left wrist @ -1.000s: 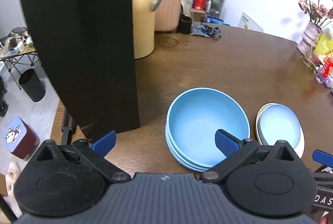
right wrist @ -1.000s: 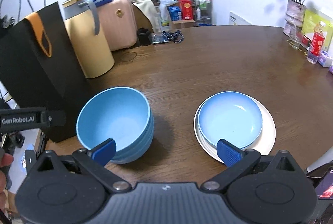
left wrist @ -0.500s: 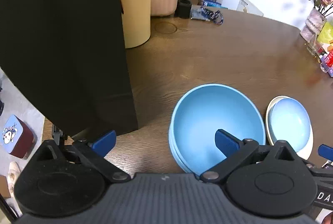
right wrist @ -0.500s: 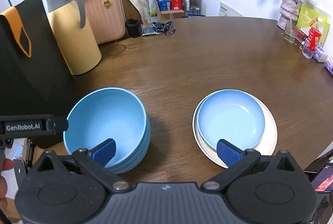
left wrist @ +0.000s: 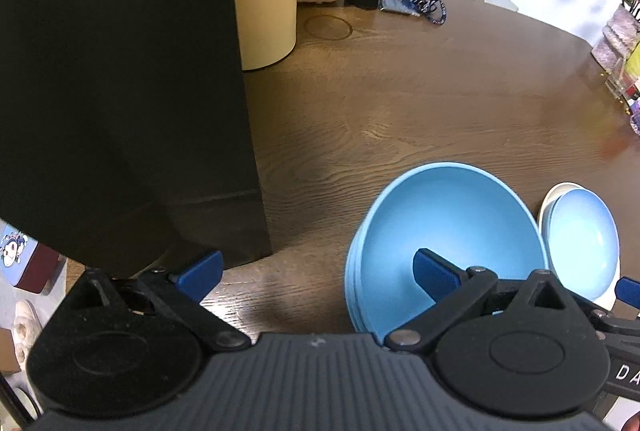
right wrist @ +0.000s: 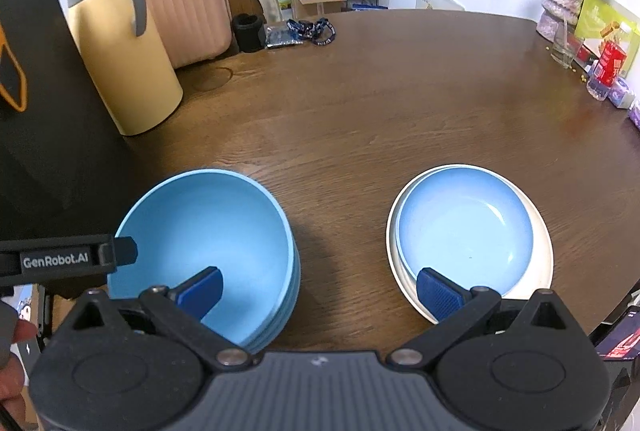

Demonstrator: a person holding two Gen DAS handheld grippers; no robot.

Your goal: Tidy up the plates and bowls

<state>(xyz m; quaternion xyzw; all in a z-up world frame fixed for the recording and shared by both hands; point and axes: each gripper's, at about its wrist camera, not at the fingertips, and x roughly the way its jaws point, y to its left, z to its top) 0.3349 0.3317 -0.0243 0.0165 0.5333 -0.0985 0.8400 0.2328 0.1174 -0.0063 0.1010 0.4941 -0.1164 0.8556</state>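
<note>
**Brown wooden table, bowls and plates near its front edge**

Dark wood grain fills the table [right wrist: 360,119], with a black paper bag [left wrist: 120,91] and a yellow jug [right wrist: 128,63] standing at my left. My left gripper [left wrist: 316,273] is spread wide and holds nothing — its right finger sits over the stack of blue bowls [left wrist: 448,223]. My right gripper [right wrist: 320,289] is equally wide and empty, between the bowls [right wrist: 204,239] and the blue plate [right wrist: 464,231], which rests on a white plate [right wrist: 540,251] just beside them.
</note>
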